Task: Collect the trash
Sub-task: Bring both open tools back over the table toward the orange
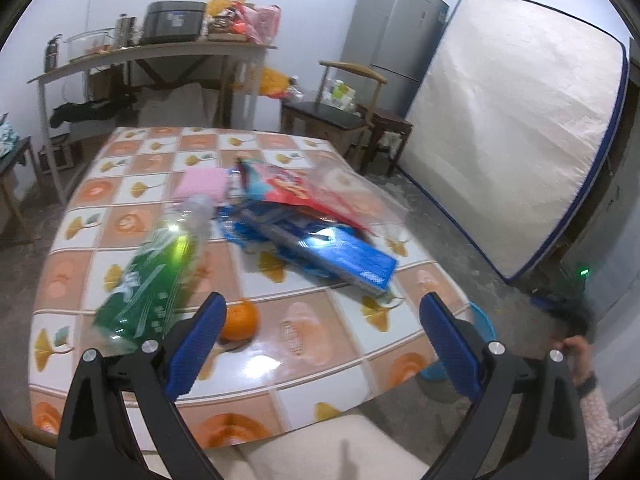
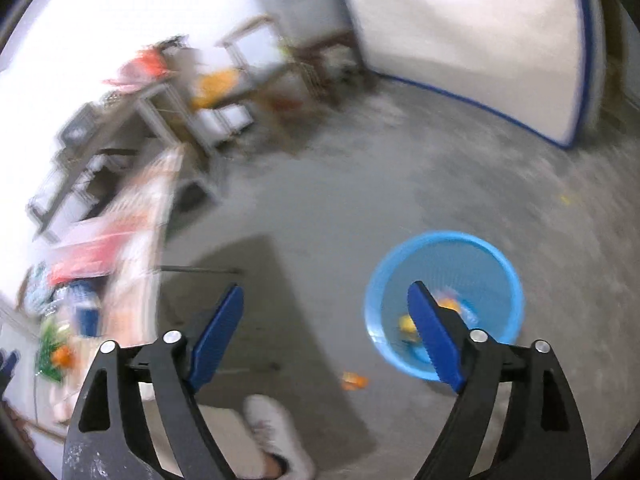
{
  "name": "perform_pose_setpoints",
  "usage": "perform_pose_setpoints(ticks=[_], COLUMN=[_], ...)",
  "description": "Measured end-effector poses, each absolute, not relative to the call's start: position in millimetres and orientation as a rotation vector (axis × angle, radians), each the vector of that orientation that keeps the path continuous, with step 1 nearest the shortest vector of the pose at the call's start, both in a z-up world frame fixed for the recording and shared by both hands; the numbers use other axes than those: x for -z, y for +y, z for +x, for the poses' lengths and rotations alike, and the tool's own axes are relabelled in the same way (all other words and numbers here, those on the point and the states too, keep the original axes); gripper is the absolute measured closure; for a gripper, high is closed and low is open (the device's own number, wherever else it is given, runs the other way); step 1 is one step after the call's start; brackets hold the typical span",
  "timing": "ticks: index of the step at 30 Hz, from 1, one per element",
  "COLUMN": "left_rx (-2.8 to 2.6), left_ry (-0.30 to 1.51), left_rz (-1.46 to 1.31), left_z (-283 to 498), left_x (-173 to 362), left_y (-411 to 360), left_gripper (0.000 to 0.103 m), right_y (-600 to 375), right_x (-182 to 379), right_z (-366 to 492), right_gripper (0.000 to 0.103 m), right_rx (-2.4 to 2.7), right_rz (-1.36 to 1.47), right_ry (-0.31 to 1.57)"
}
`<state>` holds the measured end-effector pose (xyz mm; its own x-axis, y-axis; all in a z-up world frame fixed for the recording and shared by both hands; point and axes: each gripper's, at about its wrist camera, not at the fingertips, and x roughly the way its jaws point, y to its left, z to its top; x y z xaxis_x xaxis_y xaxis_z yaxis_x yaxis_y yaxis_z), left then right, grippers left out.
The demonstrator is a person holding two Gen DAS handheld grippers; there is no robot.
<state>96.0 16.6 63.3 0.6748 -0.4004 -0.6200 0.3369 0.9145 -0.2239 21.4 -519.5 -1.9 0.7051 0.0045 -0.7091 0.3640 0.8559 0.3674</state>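
Observation:
In the left wrist view my left gripper (image 1: 322,304) is open and empty above the near edge of a table with an orange-and-white checked cloth (image 1: 320,364). On the table lie a plastic bottle with a green label (image 1: 156,276), an orange (image 1: 240,320) by my left finger, blue wrappers (image 1: 344,256), a red and clear bag (image 1: 316,192) and a pink cloth (image 1: 202,184). In the blurred right wrist view my right gripper (image 2: 326,292) is open and empty over the floor, beside a blue basket (image 2: 448,260) holding some yellow and orange scraps.
An orange scrap (image 2: 354,380) lies on the concrete floor near the basket. A mattress (image 1: 516,132) leans on the right wall. A fridge (image 1: 392,28), wooden chairs (image 1: 348,112) and a cluttered shelf table (image 1: 160,52) stand behind. My shoe (image 2: 276,428) shows below.

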Motion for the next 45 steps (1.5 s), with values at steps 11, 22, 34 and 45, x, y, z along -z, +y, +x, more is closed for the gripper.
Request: perform_pose_setpoints(ticks=[11,22,34,45], left_rx=[0.248,0.436,0.362,0.281], left_ry=[0.646,0.701,0.676,0.78], left_rz=[0.032,-0.079,0.031,0.246], left_z=[83.4,90.5,117.1,151.8], left_x=[-42.6,-16.0,3.3,32.8], left_y=[58.9,44.7,31.6,3.9], left_gripper=[0.008,0.008,0.041,0.054], right_y=[-344.2,-247.5,-227.3,-231.0], right_x=[-44.4,-50.1,-34.0,-21.7], right_z=[89.6,136.1,142.3,146.4], right_gripper=[0.02,0.026,0.031,0.034], right_rx=[-0.198,-0.326,-0.369,-0.381], right_rz=[0.32,0.193,0.258,0.284], right_ry=[0.739,0.808,0.857,0.886])
